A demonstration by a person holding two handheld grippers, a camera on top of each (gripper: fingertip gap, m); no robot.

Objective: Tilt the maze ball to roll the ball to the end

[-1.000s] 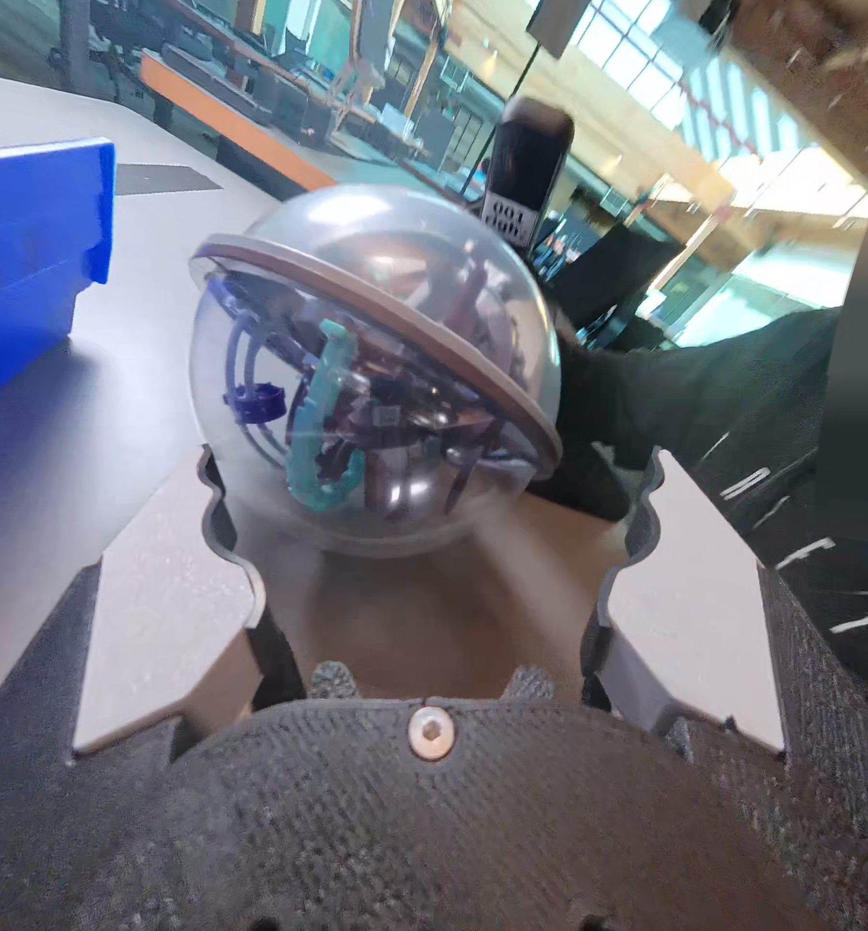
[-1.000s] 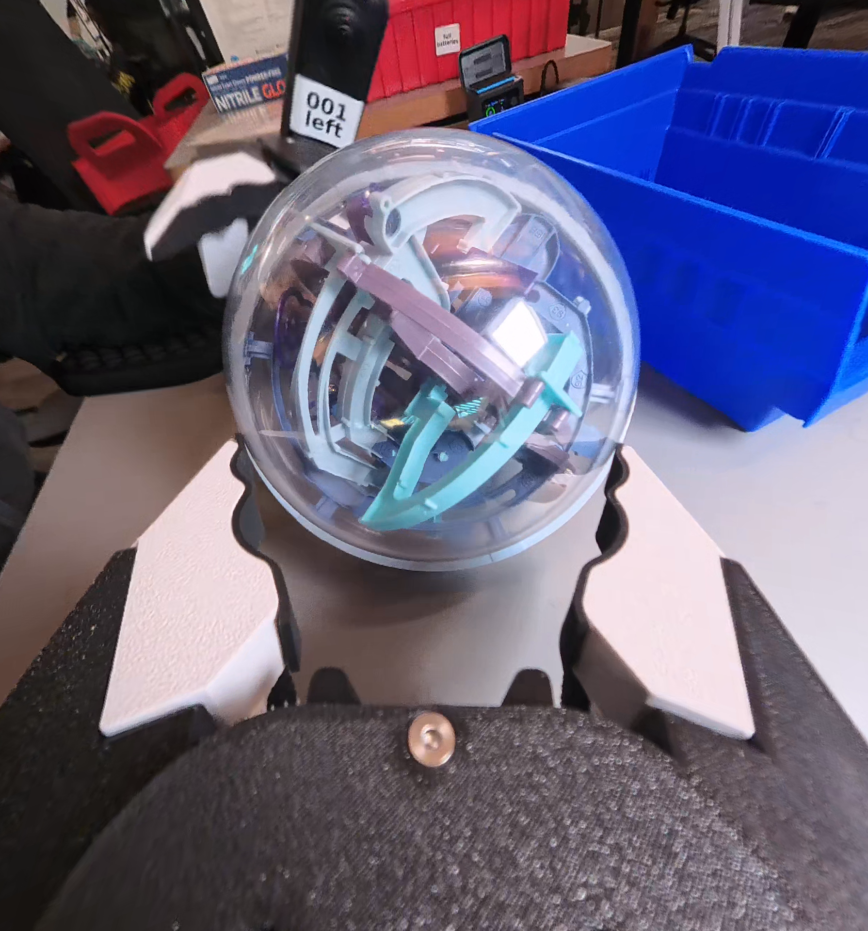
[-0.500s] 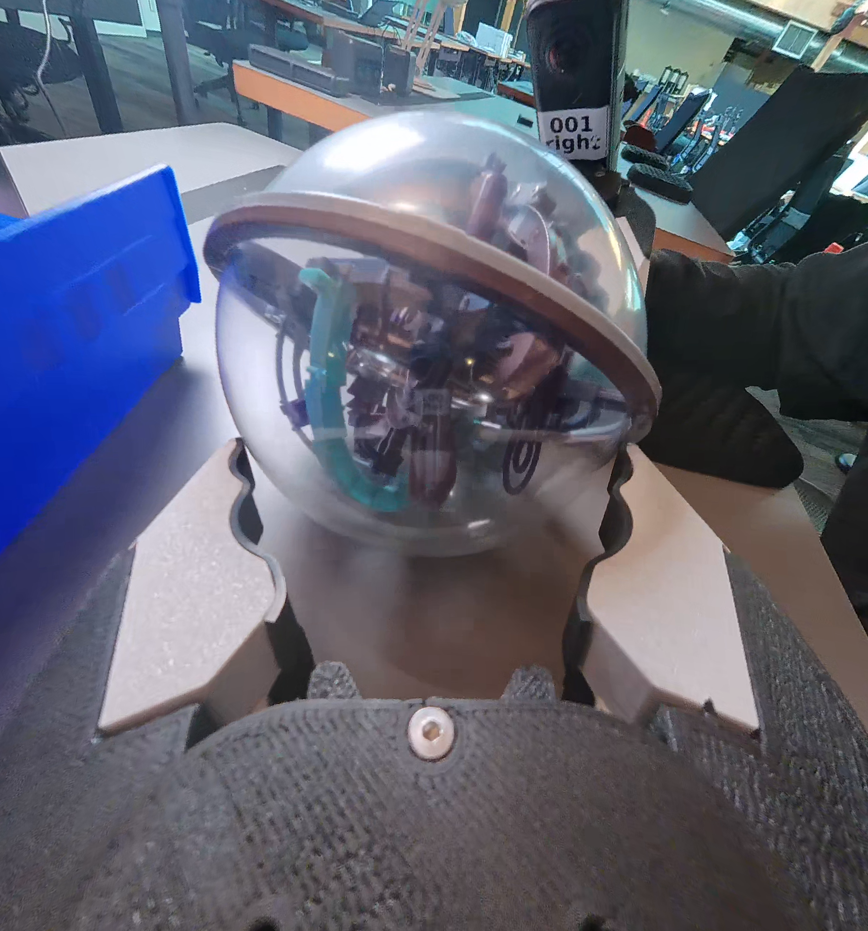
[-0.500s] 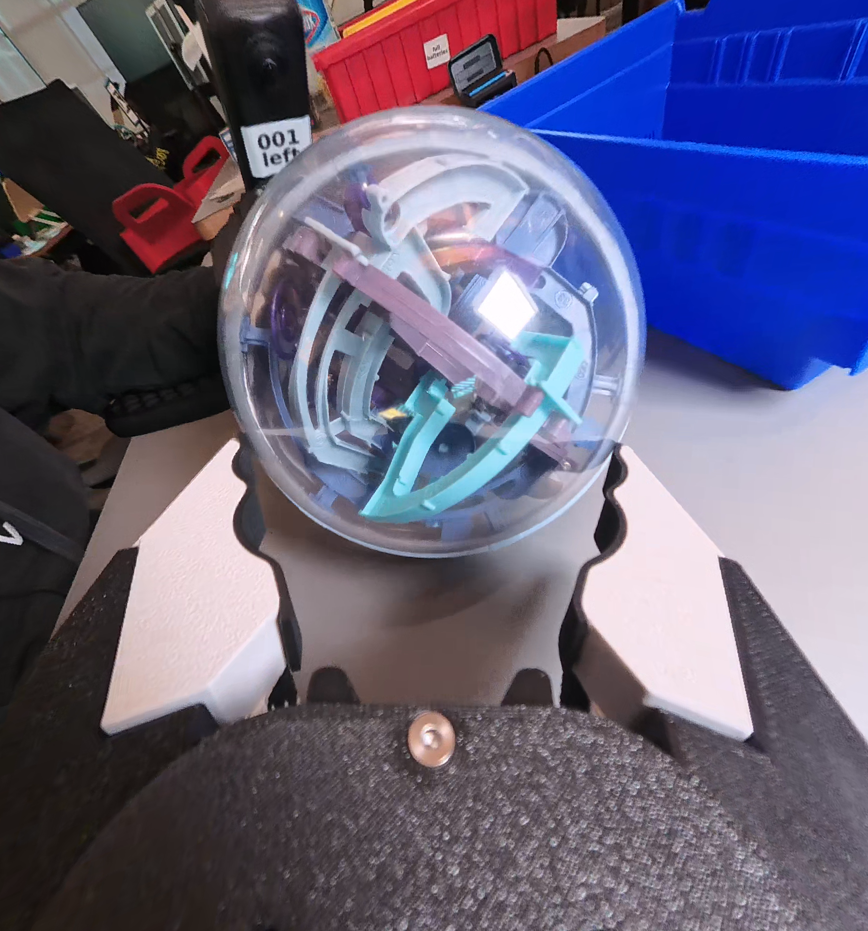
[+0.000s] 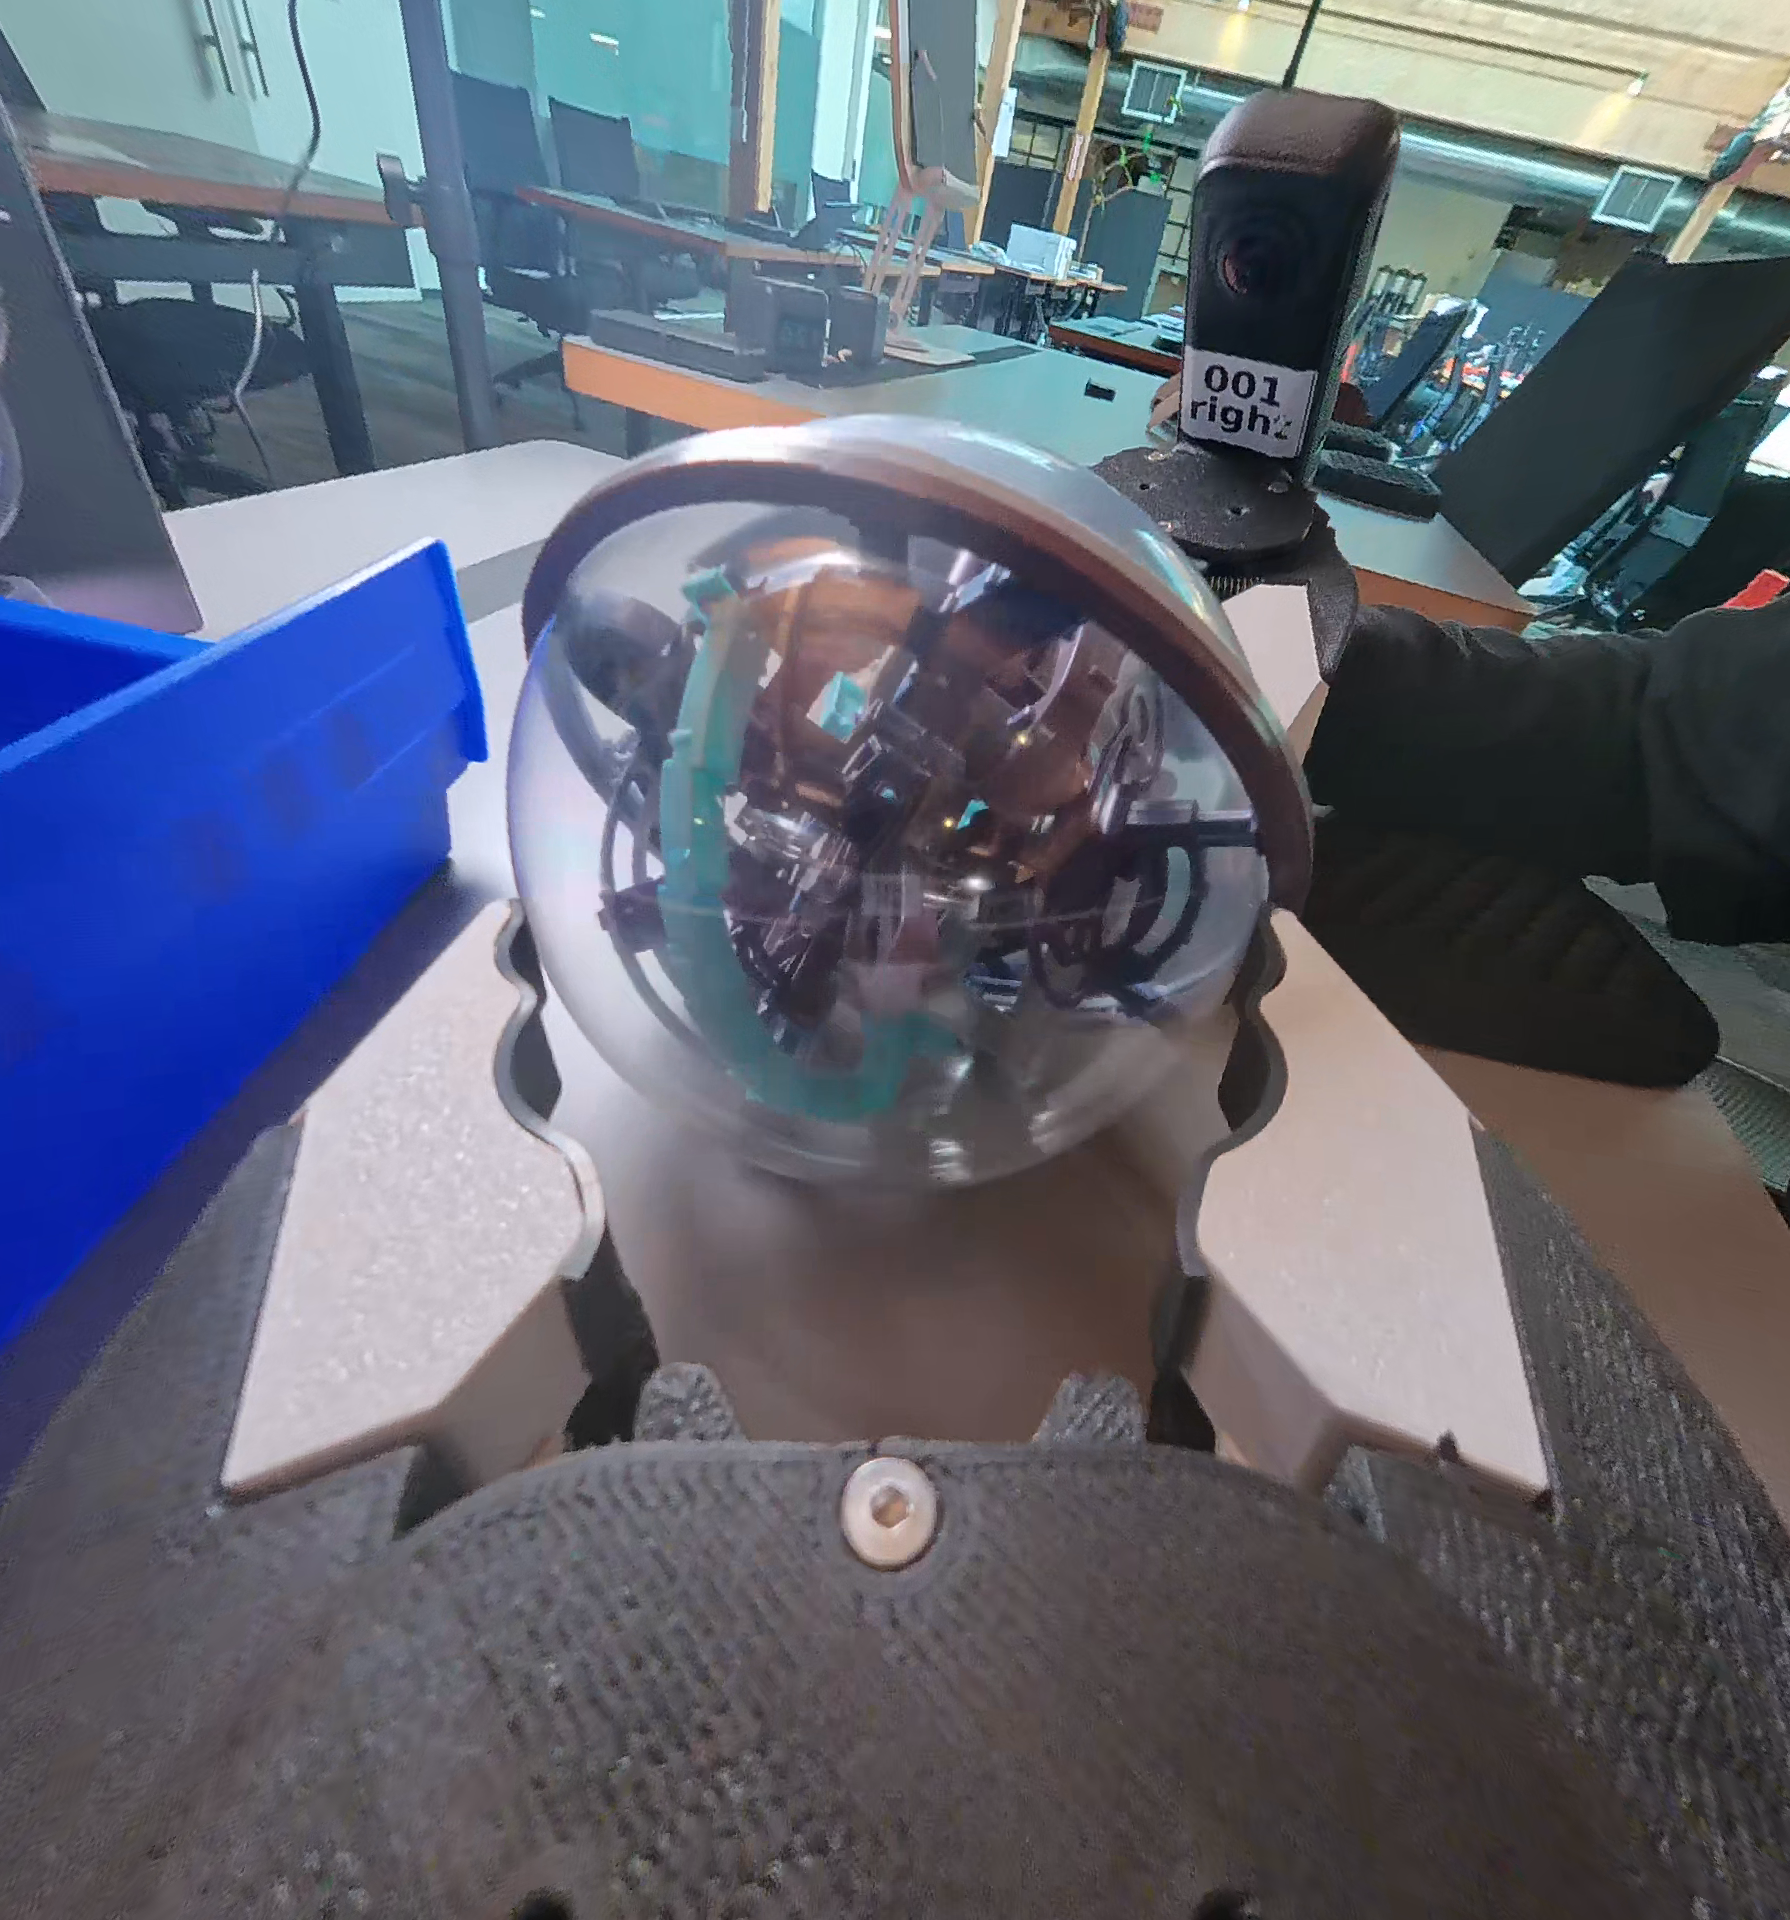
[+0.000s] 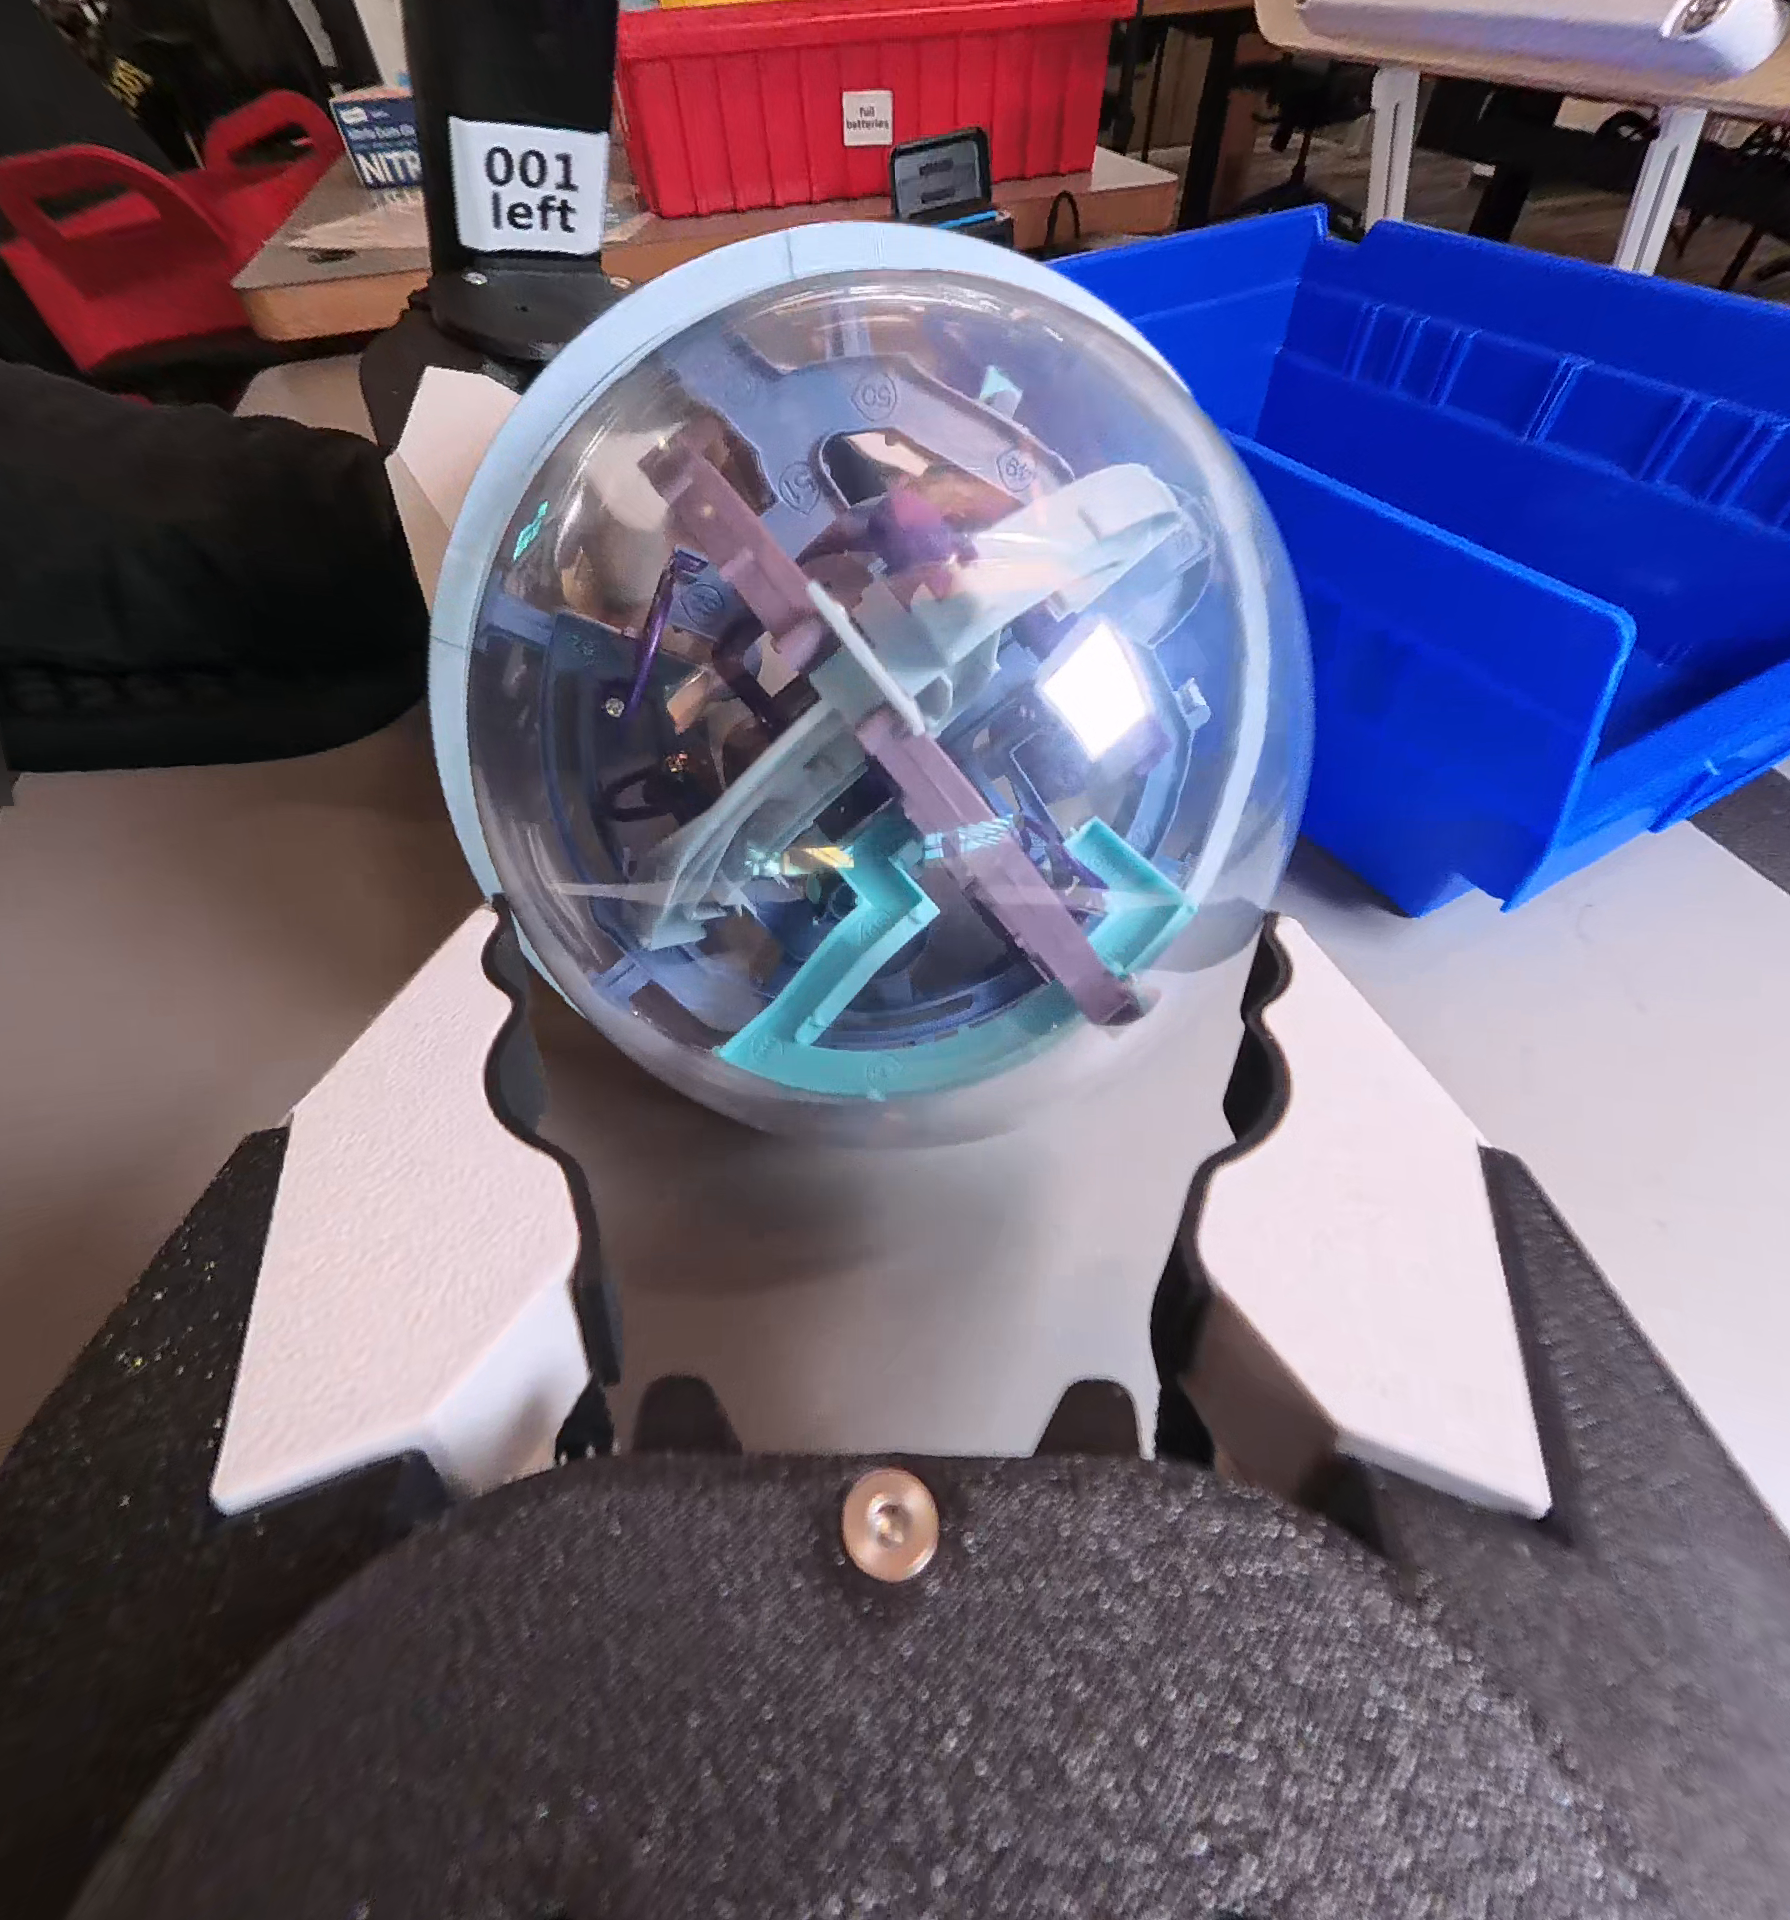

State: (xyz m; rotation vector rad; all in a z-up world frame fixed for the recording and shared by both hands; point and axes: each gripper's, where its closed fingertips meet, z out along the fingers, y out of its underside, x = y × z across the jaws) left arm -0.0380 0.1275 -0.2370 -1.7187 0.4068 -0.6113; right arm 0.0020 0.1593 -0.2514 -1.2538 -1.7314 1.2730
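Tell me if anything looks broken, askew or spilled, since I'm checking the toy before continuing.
Nothing stands out. The maze ball looks whole, clamped between the left gripper and right gripper. Its seam band sits tilted, as the task expects. The blue bin stands upright beside it.

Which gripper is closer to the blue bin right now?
Left, I judge. The left gripper has the blue bin right alongside its left finger. The right gripper has it ahead to its right, with bare table between.
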